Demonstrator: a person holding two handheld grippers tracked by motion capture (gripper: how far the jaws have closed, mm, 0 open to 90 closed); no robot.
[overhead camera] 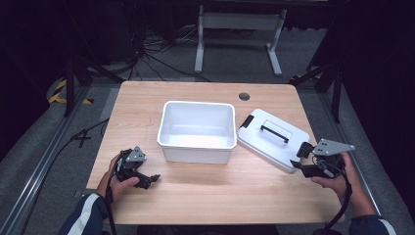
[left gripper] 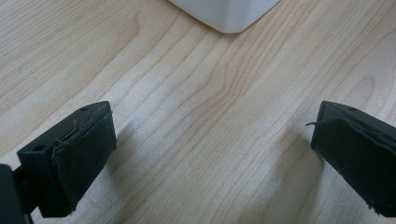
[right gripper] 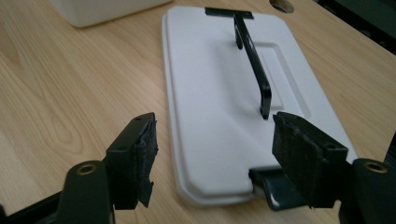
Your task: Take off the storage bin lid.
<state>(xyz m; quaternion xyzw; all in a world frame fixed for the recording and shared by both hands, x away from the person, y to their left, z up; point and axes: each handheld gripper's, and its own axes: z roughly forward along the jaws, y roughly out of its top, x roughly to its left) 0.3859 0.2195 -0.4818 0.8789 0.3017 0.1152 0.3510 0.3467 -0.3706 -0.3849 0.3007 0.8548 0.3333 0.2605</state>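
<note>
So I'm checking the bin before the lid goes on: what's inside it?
The bin looks empty: its white floor and far walls show bare. The strip just behind the near wall is hidden from the high view.

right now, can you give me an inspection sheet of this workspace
surface: light wood table with a round grommet hole near the far edge
job's things: open white bin at the centre, nothing seen inside; white lid with a black handle lies flat beside it, black latch at each end
clutter: nothing seen
grippers: left gripper low over the table near the bin's front corner, fingers apart, nothing between them; right gripper at the lid's near end, fingers either side of it, not pressing
cables: one trails from each gripper; more on the floor beyond
surroundings: dark room, grey floor, white frame legs behind
</note>
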